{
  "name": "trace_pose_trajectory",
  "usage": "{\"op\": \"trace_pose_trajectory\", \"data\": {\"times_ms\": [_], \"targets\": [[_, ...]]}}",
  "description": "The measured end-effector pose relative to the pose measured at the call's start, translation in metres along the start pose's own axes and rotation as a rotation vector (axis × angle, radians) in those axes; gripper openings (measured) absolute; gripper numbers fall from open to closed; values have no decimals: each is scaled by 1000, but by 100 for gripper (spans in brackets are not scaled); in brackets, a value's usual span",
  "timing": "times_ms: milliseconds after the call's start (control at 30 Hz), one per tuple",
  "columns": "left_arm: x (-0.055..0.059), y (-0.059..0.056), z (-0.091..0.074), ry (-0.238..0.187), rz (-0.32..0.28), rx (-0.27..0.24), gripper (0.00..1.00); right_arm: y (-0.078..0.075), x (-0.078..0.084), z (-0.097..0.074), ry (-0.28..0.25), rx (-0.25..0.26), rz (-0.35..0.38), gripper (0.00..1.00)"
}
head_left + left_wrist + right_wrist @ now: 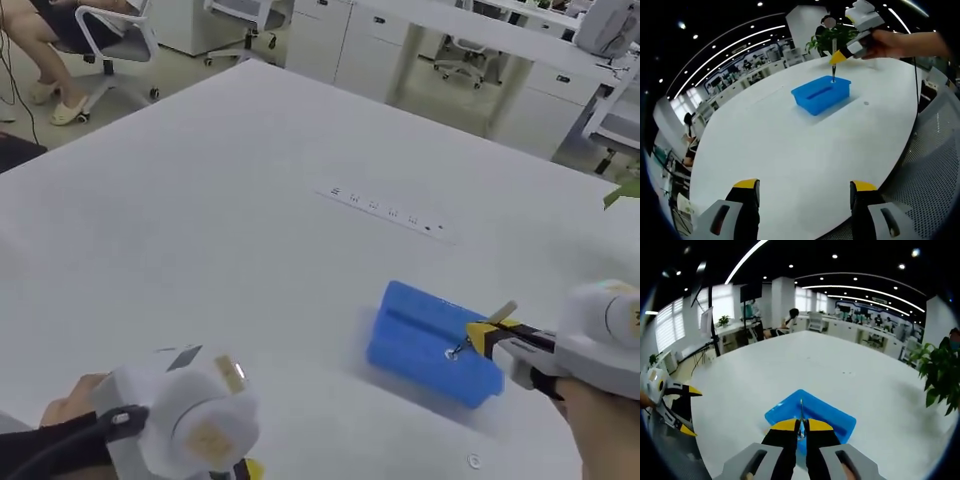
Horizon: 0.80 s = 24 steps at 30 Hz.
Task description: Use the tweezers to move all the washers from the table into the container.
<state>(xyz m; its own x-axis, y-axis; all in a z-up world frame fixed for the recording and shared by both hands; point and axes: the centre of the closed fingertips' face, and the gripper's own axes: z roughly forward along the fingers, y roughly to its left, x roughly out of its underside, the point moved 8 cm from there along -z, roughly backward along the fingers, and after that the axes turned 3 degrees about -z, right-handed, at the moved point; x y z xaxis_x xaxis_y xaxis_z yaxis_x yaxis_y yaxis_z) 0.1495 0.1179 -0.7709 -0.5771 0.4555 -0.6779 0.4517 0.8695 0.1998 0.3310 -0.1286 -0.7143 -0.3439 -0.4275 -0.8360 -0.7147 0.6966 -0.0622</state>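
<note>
A blue container [425, 345] sits on the white table [200, 230] toward the near right. My right gripper [484, 336] is shut on thin metal tweezers [466, 345] whose tips hang over the container's right end, with what looks like a small washer [455, 352] at them. The right gripper view has the jaws closed on the tweezers [801, 412] above the container [832, 421]. One loose washer [473, 461] lies on the table in front of the container. My left gripper [805, 200] is open and empty, well back from the container [821, 93].
A row of small sockets [385, 210] is set into the table beyond the container. Office chairs [115, 40] and a seated person's legs [40, 50] are past the far left edge. A potted plant [940, 370] stands off to the right.
</note>
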Motion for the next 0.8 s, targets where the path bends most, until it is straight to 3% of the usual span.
{"op": "trace_pose_trajectory", "data": {"times_ms": [300,800], "targets": [[1,0,0,13,-10,11,74,3,10,20,50,5,-55,2],[4,0,3,34,-15,20,74,3,24,45,89,-14,-33,2]]}}
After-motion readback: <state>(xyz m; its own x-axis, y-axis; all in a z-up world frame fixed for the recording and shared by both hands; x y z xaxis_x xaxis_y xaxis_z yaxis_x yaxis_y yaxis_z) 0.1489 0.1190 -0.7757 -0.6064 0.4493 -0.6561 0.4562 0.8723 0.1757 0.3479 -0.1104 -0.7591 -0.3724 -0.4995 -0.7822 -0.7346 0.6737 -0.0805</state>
